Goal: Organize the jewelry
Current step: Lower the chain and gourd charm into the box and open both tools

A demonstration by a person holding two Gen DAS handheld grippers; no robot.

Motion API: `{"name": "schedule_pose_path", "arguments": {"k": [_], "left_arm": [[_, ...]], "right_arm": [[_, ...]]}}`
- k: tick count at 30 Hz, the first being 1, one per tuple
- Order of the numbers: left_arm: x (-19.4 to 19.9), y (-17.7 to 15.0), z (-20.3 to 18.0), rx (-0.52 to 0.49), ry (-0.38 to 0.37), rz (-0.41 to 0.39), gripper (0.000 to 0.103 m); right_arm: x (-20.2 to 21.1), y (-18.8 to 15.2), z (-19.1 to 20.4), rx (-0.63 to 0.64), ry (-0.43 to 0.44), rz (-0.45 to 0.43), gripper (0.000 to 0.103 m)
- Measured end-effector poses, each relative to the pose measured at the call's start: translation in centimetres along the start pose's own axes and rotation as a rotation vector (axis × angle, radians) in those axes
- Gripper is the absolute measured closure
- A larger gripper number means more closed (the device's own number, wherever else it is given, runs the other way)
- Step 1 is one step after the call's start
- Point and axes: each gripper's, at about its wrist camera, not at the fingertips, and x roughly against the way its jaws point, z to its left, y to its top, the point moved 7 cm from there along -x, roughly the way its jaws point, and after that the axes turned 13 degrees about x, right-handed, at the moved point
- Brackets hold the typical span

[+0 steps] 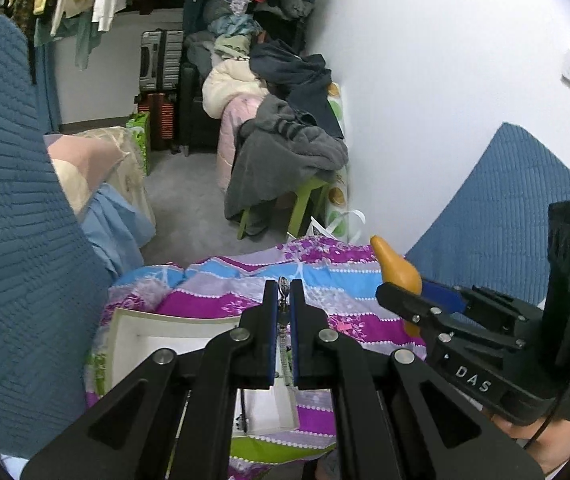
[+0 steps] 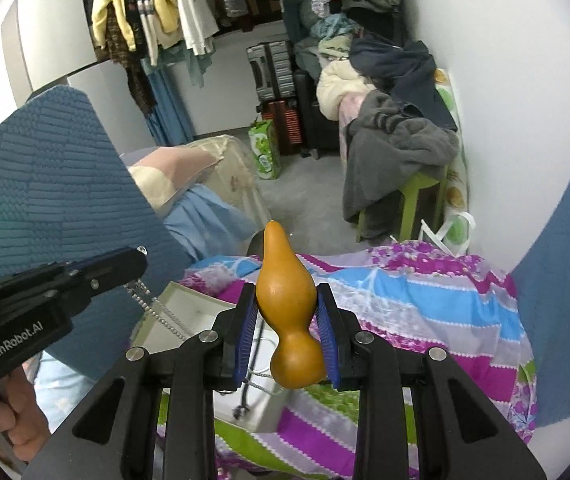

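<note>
White box: an open, shallow white box [image 1: 141,344] lies on the bedspread under both grippers; in the right wrist view its pale floor [image 2: 189,312] shows between the two tools.
Box contents: a dark cord with a small end piece [image 1: 243,414] lies on the box floor; in the right wrist view a blurred dark piece [image 2: 241,411] and a light cord show there too. What else lies inside cannot be told.
Left gripper: the left gripper [image 1: 284,292] has its blue-padded fingers nearly pressed together, pinching a silver bead chain [image 1: 284,344] that hangs down over the box; a small oval pendant [image 1: 283,283] stands out at the fingertips. From the right wrist view the chain [image 2: 153,310] drops from that gripper [image 2: 137,262] toward the box.
Right gripper: the right gripper [image 2: 287,322] clamps an orange-brown gourd ornament [image 2: 285,300] by its waist, narrow neck pointing forward, above the box's right side. In the left wrist view the gourd [image 1: 397,268] shows in that gripper [image 1: 401,292].
Surface: a bedspread [image 1: 349,312] striped in purple, blue, lilac and green with flowers.
Room: blue quilted panels [image 1: 9,240] stand left and right; grey floor; a green stool [image 1: 305,204] heaped with grey clothes; stacked suitcases [image 1: 161,60]; hanging garments [image 2: 157,8] on a rail; a white wall [image 1: 445,80].
</note>
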Motion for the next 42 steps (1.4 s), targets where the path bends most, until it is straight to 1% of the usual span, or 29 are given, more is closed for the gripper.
{"name": "schedule_pose_path", "arguments": {"k": [3,8,13,20,28,31,36,37,38,39,41,42], "left_arm": [[0.8,0.6,1.1,0.008,0.001,-0.008,0.098],[1.7,1.3,3.0,0.013,0.005,-0.016,0.098],[0.3,1.0,5.7,0.014,0.028,-0.004,0.098],[-3.9,-2.1,10.2,0.052,0.055,0.082,0.098],[-8.6,-7.0,14.6,0.098,0.082,0.207,0.098],[-9.8,-8.4,15.7,0.109,0.093,0.245,0.098],[-10.7,-9.6,16.4,0.105,0.106,0.271,0.098],[-10.8,-9.6,16.4,0.106,0.102,0.278,0.098],[-10.9,-9.7,16.5,0.109,0.104,0.284,0.097],[-10.9,-9.6,16.5,0.112,0.112,0.289,0.095],[-10.8,-9.4,16.6,0.119,0.121,0.292,0.081],[-10.6,-9.2,16.6,0.125,0.130,0.286,0.063]], "right_arm": [[-0.7,0.7,1.1,0.009,-0.009,0.000,0.076],[-2.4,1.1,2.9,-0.005,0.001,0.013,0.076],[-4.8,0.0,4.4,0.020,-0.008,0.053,0.076],[-9.3,-4.1,6.0,-0.019,0.006,0.132,0.076],[-13.6,-9.0,7.5,-0.007,0.008,0.253,0.076],[-14.6,-10.1,7.9,0.001,0.010,0.277,0.076],[-15.9,-11.3,7.9,-0.012,0.020,0.308,0.076],[-15.9,-11.3,7.8,-0.015,0.021,0.310,0.074],[-15.9,-11.2,7.7,-0.019,0.020,0.311,0.068],[-15.8,-11.1,7.6,-0.022,0.018,0.310,0.066],[-15.5,-10.7,7.5,-0.021,0.031,0.301,0.064],[-15.1,-10.4,7.5,-0.016,0.035,0.294,0.064]]}}
